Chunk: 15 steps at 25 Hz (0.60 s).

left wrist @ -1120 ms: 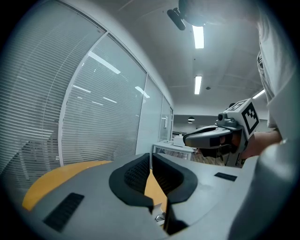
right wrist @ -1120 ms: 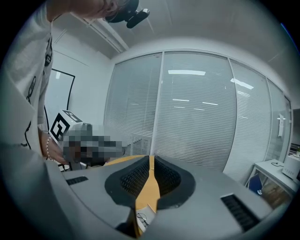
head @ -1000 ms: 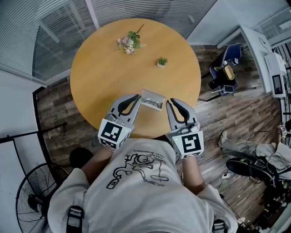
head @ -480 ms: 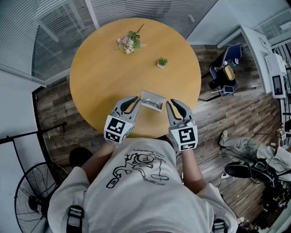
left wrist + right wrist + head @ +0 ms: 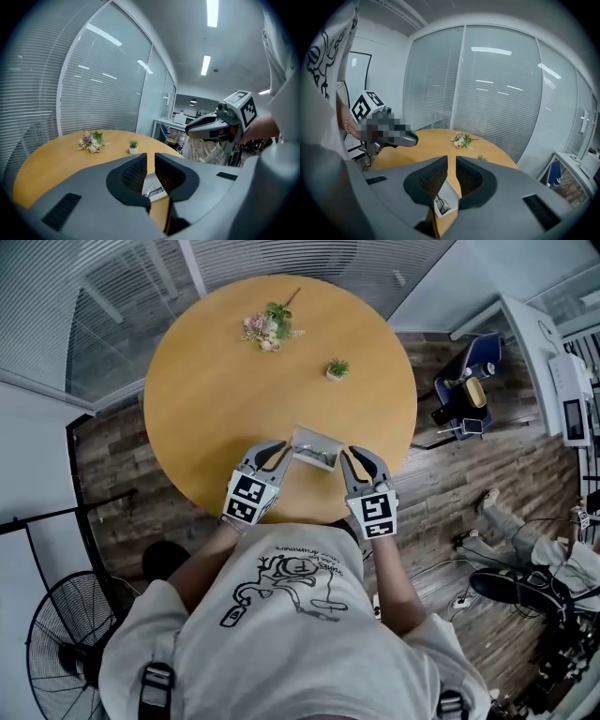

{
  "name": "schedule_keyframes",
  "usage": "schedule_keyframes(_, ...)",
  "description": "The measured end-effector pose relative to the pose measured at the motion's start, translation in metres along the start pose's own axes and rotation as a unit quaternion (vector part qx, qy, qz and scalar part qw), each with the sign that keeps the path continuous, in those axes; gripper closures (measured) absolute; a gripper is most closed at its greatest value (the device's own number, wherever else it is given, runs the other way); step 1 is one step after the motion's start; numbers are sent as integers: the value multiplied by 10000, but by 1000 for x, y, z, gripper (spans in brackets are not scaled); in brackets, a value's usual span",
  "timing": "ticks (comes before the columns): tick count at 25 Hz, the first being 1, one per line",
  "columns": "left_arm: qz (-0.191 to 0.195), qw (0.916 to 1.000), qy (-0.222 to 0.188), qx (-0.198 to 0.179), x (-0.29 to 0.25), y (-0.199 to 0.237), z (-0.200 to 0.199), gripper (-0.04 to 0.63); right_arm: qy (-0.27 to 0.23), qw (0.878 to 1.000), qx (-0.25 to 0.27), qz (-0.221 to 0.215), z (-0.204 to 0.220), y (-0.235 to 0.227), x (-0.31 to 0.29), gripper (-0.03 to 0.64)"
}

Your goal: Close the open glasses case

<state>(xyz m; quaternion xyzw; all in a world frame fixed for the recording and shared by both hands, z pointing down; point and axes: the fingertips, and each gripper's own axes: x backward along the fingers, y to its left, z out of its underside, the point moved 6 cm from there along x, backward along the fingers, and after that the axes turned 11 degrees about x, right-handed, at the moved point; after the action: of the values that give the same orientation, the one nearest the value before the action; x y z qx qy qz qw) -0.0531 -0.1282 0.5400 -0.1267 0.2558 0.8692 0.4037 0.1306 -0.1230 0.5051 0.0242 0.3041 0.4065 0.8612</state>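
— Glasses case (image 5: 314, 446)?
— Sits open on the round wooden table (image 5: 216, 381), close to the near edge. Lid up, pale lining showing, a thin wire frame (image 5: 440, 205) lying inside.

— And the left gripper (image 5: 278, 446)?
— Hovers just beside the case's left end, tips pointing at it. Impossible to say whether touching. Jaws drawn nearly together, only a narrow slit between the ribbed pads, nothing held in it. Through that slit, just a glimpse of the case beyond.

— Right gripper (image 5: 349, 456)?
— Much the same on the other side: just beside the case's right end, jaws pulled close with a thin gap, nothing clamped. Looks along the open case from that end.

— So, case between the two?
— Yes, flanked on both sides, gripped by neither.

— Anything farther out on the table?
— A small potted plant (image 5: 336, 368) past the case, toward the middle. Beyond that, near the far edge, a bunch of dried flowers (image 5: 267, 329). Both well apart from the case.
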Motion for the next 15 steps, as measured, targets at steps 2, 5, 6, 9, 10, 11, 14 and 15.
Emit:
schedule_keyframes(2,-7,9999,108,2,-5,4,9,535,93,9999,55,-41,9,2,-7,552)
schedule_keyframes(5,-13,9997,233,-25,-15,9,20,535,217,9997,125,-86,20,1,-17,551)
schedule_keyframes(6,-16,9996,266,-39,-18,11,23,535,252,9995,143,-98,24,0,-19,551)
schedule_keyframes(9,-30,9991,413,-80,-24,15,36,535,339,9992,171,-134,33,-1,-25,551)
schedule_keyframes(10,-33,9989,456,-105,-27,17,41,535,370,9991,180,-144,36,-1,-27,551)
schedule_keyframes(11,-39,9987,487,-136,-29,19,46,535,401,9989,188,-154,39,-1,-29,551)
schedule_keyframes(14,-70,9978,623,-205,-36,25,57,535,496,9984,213,-194,48,-2,-34,549)
schedule_keyframes(15,-84,9974,679,-219,-38,26,59,535,526,9981,228,-210,50,-3,-36,549)
